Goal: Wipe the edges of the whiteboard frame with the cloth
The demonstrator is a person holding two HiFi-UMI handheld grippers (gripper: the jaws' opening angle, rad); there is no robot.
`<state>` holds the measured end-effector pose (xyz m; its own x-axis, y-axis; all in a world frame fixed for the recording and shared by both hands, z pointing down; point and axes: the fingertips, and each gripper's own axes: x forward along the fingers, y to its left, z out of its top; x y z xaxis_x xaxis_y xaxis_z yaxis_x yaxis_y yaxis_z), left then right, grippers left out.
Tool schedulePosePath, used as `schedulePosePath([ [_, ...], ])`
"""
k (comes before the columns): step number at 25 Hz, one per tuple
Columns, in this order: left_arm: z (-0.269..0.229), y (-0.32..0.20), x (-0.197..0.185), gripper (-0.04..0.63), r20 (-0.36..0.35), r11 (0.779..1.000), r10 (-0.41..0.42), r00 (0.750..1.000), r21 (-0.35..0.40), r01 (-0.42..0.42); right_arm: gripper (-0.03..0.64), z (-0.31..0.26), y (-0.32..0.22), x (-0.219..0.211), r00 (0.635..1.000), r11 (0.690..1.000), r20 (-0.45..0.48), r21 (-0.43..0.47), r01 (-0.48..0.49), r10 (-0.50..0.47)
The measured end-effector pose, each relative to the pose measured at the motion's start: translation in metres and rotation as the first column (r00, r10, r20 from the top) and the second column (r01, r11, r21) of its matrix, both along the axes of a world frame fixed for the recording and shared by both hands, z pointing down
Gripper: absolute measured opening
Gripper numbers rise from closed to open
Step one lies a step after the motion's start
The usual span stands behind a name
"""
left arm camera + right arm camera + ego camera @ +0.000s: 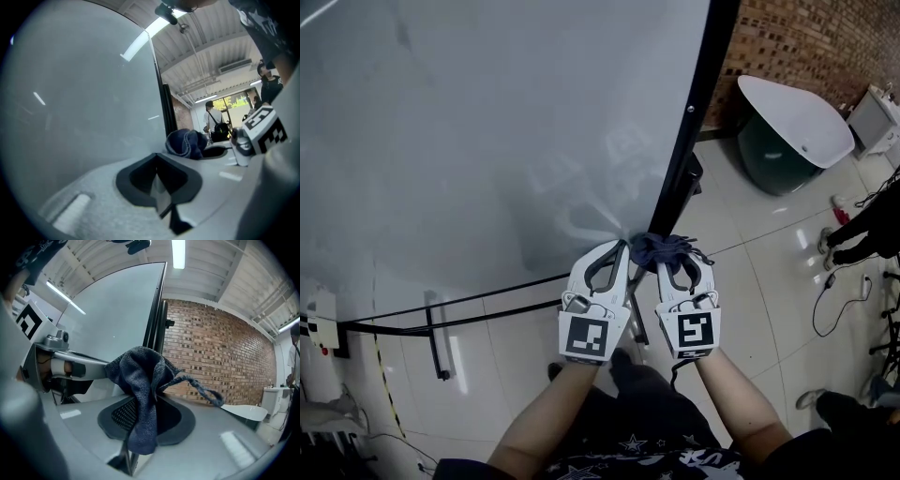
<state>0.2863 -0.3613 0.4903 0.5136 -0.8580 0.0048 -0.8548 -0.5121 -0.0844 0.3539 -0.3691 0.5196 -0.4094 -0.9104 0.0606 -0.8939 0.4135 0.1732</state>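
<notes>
The left gripper [621, 247], its jaws together on nothing, has its tips at the lower right corner of the whiteboard [487, 122], just beside the black frame [692, 112]. The dark blue cloth [661, 249] is bunched against that right frame edge, pinched between the jaws of the right gripper [682, 264].

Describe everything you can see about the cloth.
The cloth is dark blue with a coarse woven, towel-like texture. It is bunched into a crumpled wad rather than spread flat. The right gripper is shut on it, and folds hang down over the jaws. One thin twisted strand trails off to the side and ends in a loop. In the head view the wad appears to sit against the black whiteboard frame, low on its right edge. The left gripper is beside it but not holding it.
</notes>
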Motion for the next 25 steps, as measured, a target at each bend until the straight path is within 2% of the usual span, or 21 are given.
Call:
schedulePosePath([
  [7,0.029,-0.002,0.000,0.005,-0.012,0.998,-0.009,1.000,-0.067,0.008,0.086,0.043,-0.003,0.001,1.000,0.995,-0.023,-0.102,0.000,-0.002],
  [10,0.044,-0.002,-0.003,0.005,-0.008,0.997,-0.025,1.000,-0.071,0.024,0.087,0.062,-0.003,0.000,0.999,0.991,-0.033,-0.137,0.004,-0.008],
  [18,0.075,-0.002,-0.018,0.005,0.014,0.986,-0.080,0.997,-0.144,0.081,0.087,0.104,-0.005,0.002,0.997,0.964,-0.066,-0.266,0.007,-0.026],
  [25,0.091,0.002,-0.025,0.005,0.034,0.976,-0.111,0.993,-0.184,0.115,0.086,0.109,-0.004,0.003,0.998,0.956,-0.053,-0.291,0.017,-0.034],
])
